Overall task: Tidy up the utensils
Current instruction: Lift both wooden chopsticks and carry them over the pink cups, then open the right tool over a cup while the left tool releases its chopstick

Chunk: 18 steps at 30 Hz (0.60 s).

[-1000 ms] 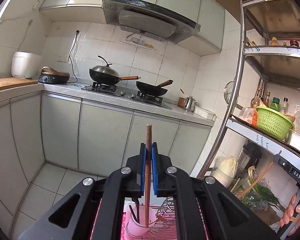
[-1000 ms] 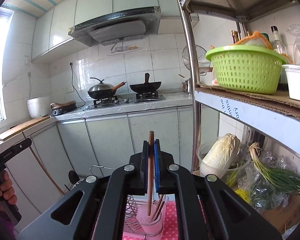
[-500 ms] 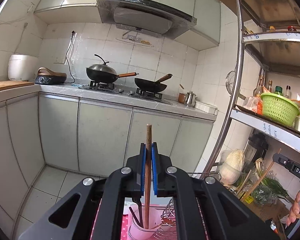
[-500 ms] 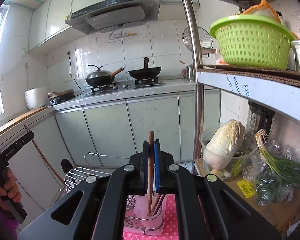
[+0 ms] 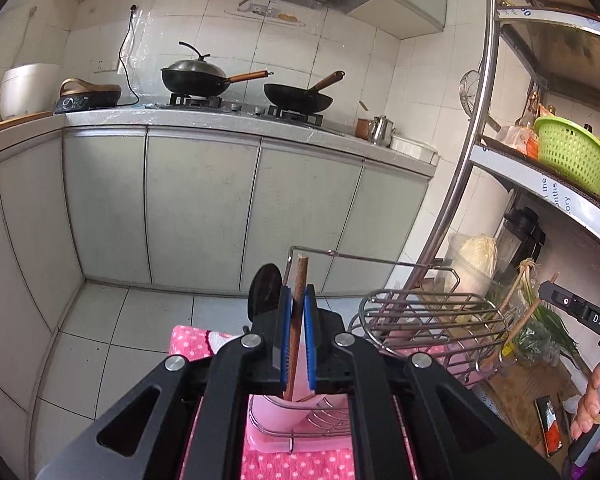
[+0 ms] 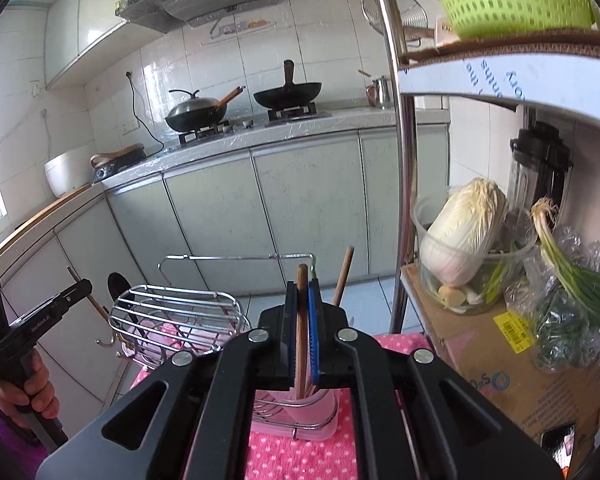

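1. Right now my left gripper [image 5: 296, 336] has its blue pads pressed onto a reddish wooden chopstick [image 5: 298, 300], held upright, its lower end down inside the pink utensil cup [image 5: 300, 408].
2. My right gripper [image 6: 302, 332] pinches a lighter wooden chopstick [image 6: 301, 312] the same way, upright, tip reaching into the pink utensil cup [image 6: 320, 408].
3. Another wooden stick [image 6: 343, 276] leans out of that cup, just right of my right gripper's fingers.
4. Both views show the cup sitting in a wire dish rack [image 5: 428, 316] on a pink polka-dot cloth [image 5: 192, 344].
5. A black ladle [image 5: 265, 292] rises just left of my left fingers.
6. Beside the rack, a napa cabbage [image 6: 464, 232] rests in a clear bowl on the steel shelf unit [image 6: 400, 160].
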Tool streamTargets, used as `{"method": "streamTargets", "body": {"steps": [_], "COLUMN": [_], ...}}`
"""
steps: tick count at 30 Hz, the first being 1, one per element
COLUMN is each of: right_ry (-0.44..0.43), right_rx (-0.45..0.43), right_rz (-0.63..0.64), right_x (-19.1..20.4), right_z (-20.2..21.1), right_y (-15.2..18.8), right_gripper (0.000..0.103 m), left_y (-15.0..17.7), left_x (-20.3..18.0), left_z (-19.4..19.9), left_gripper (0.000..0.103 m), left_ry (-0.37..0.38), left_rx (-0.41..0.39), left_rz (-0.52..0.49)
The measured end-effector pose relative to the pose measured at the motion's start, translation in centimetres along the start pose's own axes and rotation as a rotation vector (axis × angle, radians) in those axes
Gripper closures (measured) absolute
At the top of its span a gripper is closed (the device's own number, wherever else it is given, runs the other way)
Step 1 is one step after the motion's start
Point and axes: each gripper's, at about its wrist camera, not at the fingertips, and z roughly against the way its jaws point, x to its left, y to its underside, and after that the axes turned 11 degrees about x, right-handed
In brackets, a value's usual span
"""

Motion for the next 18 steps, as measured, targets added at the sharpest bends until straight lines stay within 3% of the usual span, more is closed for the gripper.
{"method": "streamTargets", "body": {"steps": [5,7,8,11,18], "right_ry": [-0.008,-0.011,-0.016,-0.027,-0.015], "right_rx": [0.040,0.053,0.060,0.066,0.043], "right_rz": [0.012,0.011,0.008,0.003,0.011], "right_x": [0.4,0.3,0.2,0.1,0.0], "right_z": [-0.7,-0.7,-0.7,-0.6,0.9], "right_y": [0.7,0.7,0.7,0.8,0.8], "right_gripper": [0.097,0.097,0.093,0.062,0.060], "left_y": [0.7,0.7,0.7,0.7,0.6], "left_x": [0.4,0.6,0.7,1.0,1.5], "left_z": [-0.6,-0.6,-0.6,-0.3,1.3], "left_gripper": [0.095,0.089,0.082,0.081,0.081], "left_ry": [-0.001,0.006,0.010,0.018,0.036], "left_rx": [0.029,0.048,0.054,0.060,0.051], "left_rz": [0.024,0.039,0.047,0.065,0.088]}}
